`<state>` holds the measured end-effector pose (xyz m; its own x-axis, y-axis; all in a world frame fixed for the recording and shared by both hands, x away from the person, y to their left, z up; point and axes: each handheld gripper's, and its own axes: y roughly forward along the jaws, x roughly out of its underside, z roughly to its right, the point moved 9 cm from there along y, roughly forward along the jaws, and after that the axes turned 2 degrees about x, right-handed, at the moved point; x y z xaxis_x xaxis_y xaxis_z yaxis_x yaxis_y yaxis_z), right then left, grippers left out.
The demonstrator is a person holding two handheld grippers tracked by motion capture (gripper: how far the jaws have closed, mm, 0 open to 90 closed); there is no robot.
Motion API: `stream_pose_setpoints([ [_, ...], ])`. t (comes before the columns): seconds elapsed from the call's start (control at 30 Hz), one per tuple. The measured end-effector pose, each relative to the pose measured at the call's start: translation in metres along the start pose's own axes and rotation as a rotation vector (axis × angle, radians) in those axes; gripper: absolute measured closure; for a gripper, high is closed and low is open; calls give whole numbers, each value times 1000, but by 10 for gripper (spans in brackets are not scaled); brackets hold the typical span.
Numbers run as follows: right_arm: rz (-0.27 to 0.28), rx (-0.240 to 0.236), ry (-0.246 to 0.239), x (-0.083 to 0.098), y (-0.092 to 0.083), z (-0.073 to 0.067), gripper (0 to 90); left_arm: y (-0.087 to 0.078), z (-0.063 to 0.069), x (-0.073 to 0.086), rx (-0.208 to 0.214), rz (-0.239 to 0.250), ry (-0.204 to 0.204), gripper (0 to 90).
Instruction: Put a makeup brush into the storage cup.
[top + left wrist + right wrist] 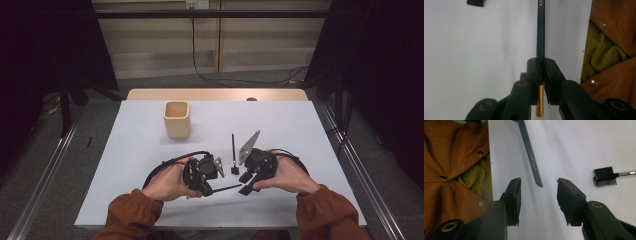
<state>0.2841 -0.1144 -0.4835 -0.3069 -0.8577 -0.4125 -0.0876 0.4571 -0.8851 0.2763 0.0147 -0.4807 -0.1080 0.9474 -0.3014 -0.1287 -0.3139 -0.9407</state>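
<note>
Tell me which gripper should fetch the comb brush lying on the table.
Right. The right gripper is open, and the comb brush lies just beside it. The left gripper is shut on the dark brush.

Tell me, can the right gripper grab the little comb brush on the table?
Probably yes. The right gripper has its jaws wide open and holds nothing, and the comb brush lies flat close beside it on bare table. Only the tip of the long brush handle, clamped by the left gripper, sits nearby.
</note>
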Motion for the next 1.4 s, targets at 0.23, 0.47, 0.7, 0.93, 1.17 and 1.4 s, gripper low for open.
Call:
stream_pose_setpoints([
  [0.23,-28,-19,-21,-4,8,-2,552,4,1,-1,10,-6,7,835],
  [0.47,-35,-34,-37,-6,14,-3,605,4,2,-1,14,-7,6,835],
  [0.7,-32,-32,-57,-8,17,-1,651,7,3,-1,25,-25,21,835],
  [0.93,-33,-41,-65,-10,19,-5,719,9,4,-1,24,-20,12,835],
  [1.17,-32,-70,-70,-11,20,-10,827,9,4,-2,20,-19,22,834],
  [1.4,-35,-85,-101,-10,21,-13,855,9,4,-1,13,-19,29,829],
])
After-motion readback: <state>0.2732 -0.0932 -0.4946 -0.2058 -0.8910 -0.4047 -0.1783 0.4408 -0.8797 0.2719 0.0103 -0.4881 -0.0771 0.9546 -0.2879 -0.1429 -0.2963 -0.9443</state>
